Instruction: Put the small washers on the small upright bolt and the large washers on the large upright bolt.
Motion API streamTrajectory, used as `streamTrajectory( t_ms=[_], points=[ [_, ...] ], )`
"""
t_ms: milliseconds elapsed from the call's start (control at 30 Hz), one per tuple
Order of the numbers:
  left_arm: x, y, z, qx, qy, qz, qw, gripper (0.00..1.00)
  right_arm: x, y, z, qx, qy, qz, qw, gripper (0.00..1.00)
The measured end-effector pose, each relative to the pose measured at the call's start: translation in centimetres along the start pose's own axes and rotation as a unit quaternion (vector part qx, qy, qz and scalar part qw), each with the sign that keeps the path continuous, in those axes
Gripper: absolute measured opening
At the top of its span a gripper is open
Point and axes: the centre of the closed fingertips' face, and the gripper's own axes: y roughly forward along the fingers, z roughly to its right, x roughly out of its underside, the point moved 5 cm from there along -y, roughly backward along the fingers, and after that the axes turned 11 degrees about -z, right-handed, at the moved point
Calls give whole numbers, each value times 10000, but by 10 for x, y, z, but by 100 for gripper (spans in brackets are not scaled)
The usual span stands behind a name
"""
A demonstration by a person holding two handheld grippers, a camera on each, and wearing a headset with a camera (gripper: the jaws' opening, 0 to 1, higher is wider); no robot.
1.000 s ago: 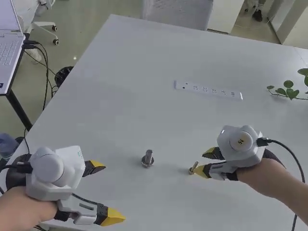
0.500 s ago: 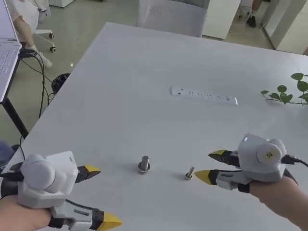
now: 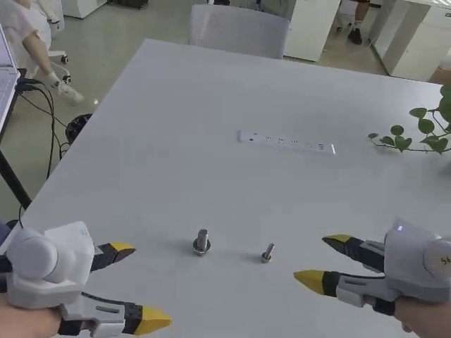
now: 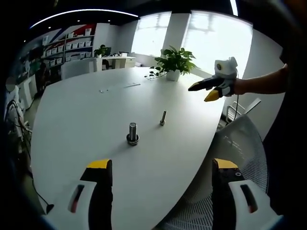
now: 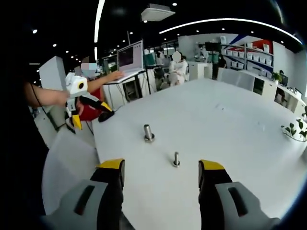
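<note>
At the table's (image 3: 211, 105) near edge, the right gripper (image 3: 317, 258) has drawn back from the small bolt (image 3: 268, 253), jaws wide and empty. The left gripper (image 3: 144, 284) is wide too. The large bolt (image 3: 202, 241) stands beside the small one. I'd guess the stacking is done.

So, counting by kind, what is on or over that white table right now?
Upright bolts: 2, the large bolt and the small bolt
Power strip: 1
Potted plant: 1
Handheld grippers: 2, the left gripper and the right gripper, both open
Total: 6
</note>
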Motion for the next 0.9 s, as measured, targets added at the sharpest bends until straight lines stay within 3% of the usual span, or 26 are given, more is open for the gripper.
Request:
streamTrajectory(
  t_ms=[233,433,600,900],
  points=[
    [1,-5,4,-63,-67,104,9999,89,17,-10,-12,-32,212,150,9997,70],
    [5,-8,3,-109,-86,54,9999,89,23,-15,-17,-35,270,226,9994,74],
    [7,-8,2,-105,-165,63,9998,90,28,-16,-18,-23,263,150,9995,80],
    [9,-7,4,-137,-151,-1,9998,90,41,-20,-20,-76,231,32,9997,81]
  ],
)
